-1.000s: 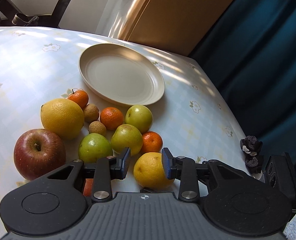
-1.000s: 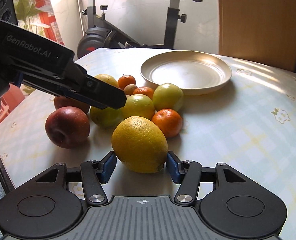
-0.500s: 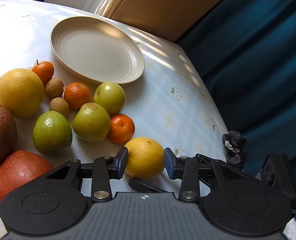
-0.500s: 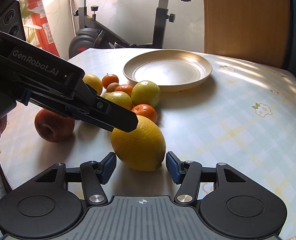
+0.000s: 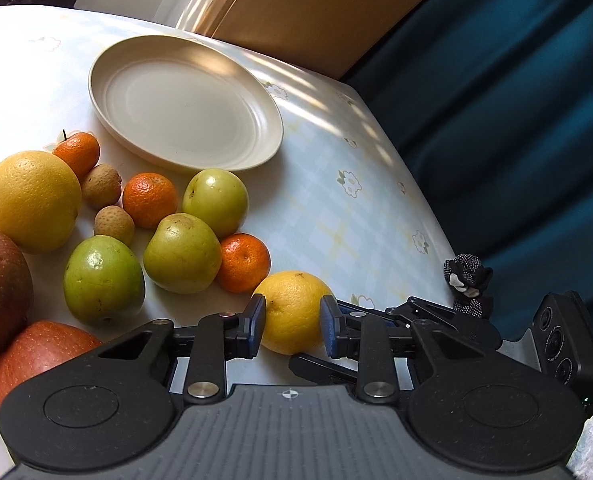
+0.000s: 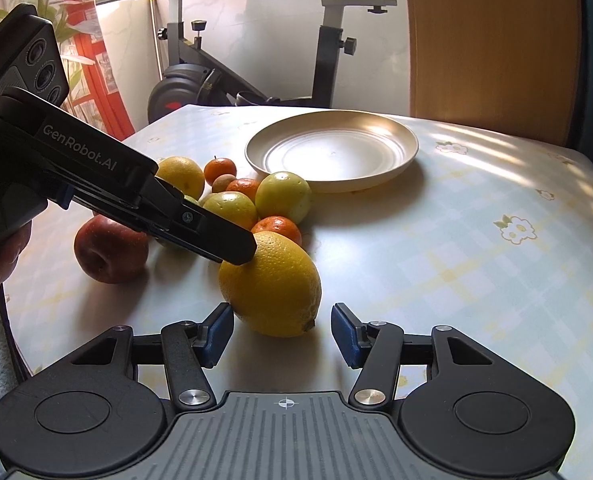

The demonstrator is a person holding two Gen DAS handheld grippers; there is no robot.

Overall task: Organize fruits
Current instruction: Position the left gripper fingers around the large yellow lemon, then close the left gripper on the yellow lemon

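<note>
Floral tablecloth [image 5: 356, 216], left claw [image 5: 292, 322] now clamped on lemon [image 5: 292, 312]

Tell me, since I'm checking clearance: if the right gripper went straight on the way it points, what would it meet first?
The lemon, probably: it lies just ahead of the right gripper, whose open jaws stand clear of it, while the left gripper pinches it.

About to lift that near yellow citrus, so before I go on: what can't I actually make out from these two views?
- Left wrist view: yellow citrus underside, behind left gripper.
- Left wrist view: red apples cut by frame edge.
- Right wrist view: green fruit behind left gripper.
- Right gripper: pad contact unclear.
</note>
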